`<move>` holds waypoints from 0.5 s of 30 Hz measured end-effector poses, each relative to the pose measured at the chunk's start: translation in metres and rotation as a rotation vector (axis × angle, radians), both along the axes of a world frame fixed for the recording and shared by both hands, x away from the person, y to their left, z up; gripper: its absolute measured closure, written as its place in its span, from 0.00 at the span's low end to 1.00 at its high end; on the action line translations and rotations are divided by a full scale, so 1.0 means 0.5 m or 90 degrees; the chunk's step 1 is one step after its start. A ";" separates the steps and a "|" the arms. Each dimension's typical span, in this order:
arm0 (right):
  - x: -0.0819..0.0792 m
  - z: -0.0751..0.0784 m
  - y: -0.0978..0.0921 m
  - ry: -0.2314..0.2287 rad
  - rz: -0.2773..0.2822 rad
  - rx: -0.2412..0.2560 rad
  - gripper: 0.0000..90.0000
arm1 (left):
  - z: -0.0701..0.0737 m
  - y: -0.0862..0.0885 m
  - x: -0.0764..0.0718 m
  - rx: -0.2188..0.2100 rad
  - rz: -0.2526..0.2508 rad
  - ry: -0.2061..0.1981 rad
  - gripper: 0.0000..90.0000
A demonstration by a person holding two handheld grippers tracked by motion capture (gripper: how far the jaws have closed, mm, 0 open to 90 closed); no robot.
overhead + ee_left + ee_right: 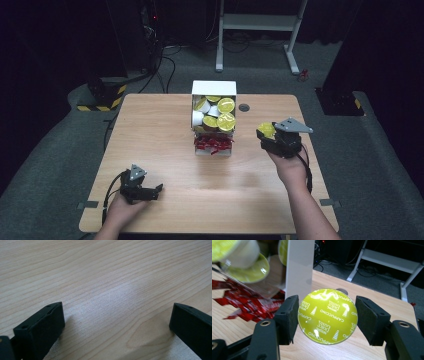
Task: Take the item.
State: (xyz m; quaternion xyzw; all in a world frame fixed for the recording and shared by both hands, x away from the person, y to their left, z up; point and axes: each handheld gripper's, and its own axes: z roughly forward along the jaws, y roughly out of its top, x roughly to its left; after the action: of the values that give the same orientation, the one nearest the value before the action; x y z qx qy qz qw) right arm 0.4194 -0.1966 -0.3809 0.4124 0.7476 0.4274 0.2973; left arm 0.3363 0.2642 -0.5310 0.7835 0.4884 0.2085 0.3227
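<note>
L black two-jaw gripper (159, 188) rested w/ jaws spread, nothing in them, on the pale wooden table (165, 150), while R gripper (327, 316) clasped the small yellow-green foil-lidded coffee capsule (327, 315) by its sides right of the white dispenser box (214, 107)—prob. light, stiff-walled, lid dentable.

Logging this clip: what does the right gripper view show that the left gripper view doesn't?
Right gripper view: the right gripper shut on a yellow capsule printed CAPPUCCINO, the white dispenser of capsules beside it, red sachets underneath. Left gripper view: the left gripper, jaws wide apart, nothing between them. Shared: the wooden table.
</note>
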 end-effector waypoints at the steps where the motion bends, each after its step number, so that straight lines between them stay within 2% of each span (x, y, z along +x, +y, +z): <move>1: 0.002 -0.005 0.000 0.004 -0.004 0.000 0.42 | 0.000 0.000 0.000 0.002 0.000 -0.001 0.00; 7: 0.021 -0.040 -0.006 0.027 -0.019 -0.008 0.42 | 0.000 0.000 0.000 0.001 0.000 0.000 0.00; 14: 0.028 -0.065 -0.009 0.045 -0.030 -0.015 0.42 | 0.000 0.000 0.000 0.000 0.000 0.000 0.00; 15: 0.033 -0.074 -0.012 0.049 -0.030 -0.024 0.42 | 0.000 0.000 0.000 0.001 -0.001 -0.001 0.00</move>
State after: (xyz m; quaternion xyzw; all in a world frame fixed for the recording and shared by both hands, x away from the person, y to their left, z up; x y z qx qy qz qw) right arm 0.4361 -0.2025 -0.4177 0.4404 0.7562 0.3901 0.2863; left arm 0.3364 0.2644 -0.5309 0.7840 0.4877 0.2092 0.3222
